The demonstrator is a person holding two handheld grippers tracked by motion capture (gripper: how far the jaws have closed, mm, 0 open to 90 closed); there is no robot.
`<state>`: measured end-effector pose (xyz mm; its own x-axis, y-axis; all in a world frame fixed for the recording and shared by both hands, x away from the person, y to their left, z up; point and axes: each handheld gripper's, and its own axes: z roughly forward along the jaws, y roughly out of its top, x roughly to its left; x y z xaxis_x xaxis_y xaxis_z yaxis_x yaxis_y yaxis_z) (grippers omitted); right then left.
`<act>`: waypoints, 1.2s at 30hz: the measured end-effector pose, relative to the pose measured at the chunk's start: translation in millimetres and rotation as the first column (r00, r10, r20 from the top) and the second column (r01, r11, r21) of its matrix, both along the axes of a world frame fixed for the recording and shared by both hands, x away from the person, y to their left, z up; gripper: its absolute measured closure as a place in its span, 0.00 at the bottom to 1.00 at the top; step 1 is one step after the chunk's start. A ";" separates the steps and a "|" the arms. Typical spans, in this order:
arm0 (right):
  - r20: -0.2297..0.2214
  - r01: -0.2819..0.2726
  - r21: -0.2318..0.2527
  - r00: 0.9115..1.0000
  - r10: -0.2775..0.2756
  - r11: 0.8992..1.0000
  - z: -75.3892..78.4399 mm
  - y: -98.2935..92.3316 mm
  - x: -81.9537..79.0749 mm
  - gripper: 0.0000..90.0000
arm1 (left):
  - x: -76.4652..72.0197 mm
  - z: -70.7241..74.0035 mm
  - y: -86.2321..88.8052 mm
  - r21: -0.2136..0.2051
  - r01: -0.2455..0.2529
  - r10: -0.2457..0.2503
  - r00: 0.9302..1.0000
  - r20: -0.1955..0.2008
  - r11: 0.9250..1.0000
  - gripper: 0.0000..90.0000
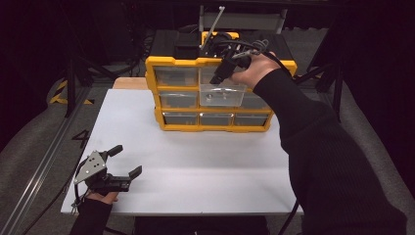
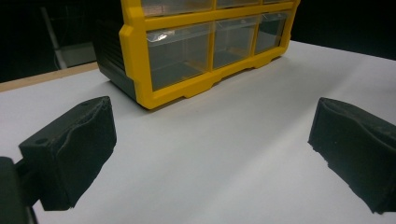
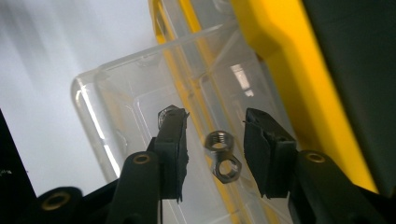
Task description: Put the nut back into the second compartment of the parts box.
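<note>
- Table [image 1: 195,166]: one, white; carries the cabinet at its far side.
- Cabinet [image 1: 161,93]: one, yellow frame, nine clear drawers in three rows.
- Drawer [image 1: 221,95]: one pulled out, middle of the centre row; eight shut.
- Right gripper [image 3: 212,140]: one, poised over the pulled-out drawer, jaws parted and pressing on nothing.
- Left gripper [image 1: 128,161]: one, idle near the table's front left corner, jaws wide and empty.
- Nuts [image 3: 223,158]: two counted between the right jaws, a possible third behind the left pad; they look to lie in the drawer. Advice: spread the jaws, lift straight up, avoid knocking the drawer wall.
</note>
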<state>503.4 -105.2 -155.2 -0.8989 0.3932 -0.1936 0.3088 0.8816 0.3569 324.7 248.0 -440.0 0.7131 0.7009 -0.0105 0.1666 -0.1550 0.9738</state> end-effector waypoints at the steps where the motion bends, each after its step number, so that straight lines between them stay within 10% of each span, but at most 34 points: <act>1: 0.004 0.002 0.013 1.000 -0.002 1.000 2.9 -2.3 -2.0 0.62 | 0.0 -0.1 -0.3 -0.003 -0.001 0.001 1.000 0.002 1.000 0.02; 11: 0.126 0.013 0.144 0.992 -0.031 0.989 26.3 -28.6 -31.4 0.32 | 0.2 0.5 -0.4 0.008 0.004 -0.004 1.000 -0.007 1.000 0.02; 21: 0.205 -0.028 0.338 0.978 -0.044 0.941 25.7 -67.9 -63.1 0.05 | -0.1 -0.3 -1.9 0.002 0.001 -0.001 1.000 -0.003 1.000 0.02; 31: 0.307 -0.124 0.534 0.950 -0.055 0.837 -4.9 -109.1 -92.8 0.00 | 0.6 -1.0 -2.3 0.004 0.000 0.000 1.000 -0.009 1.000 0.02; 36: 0.292 -0.109 0.565 0.954 -0.074 0.818 -25.9 -122.9 -101.9 0.00 | 0.6 -1.2 -3.0 0.001 -0.003 0.003 1.000 -0.005 1.000 0.02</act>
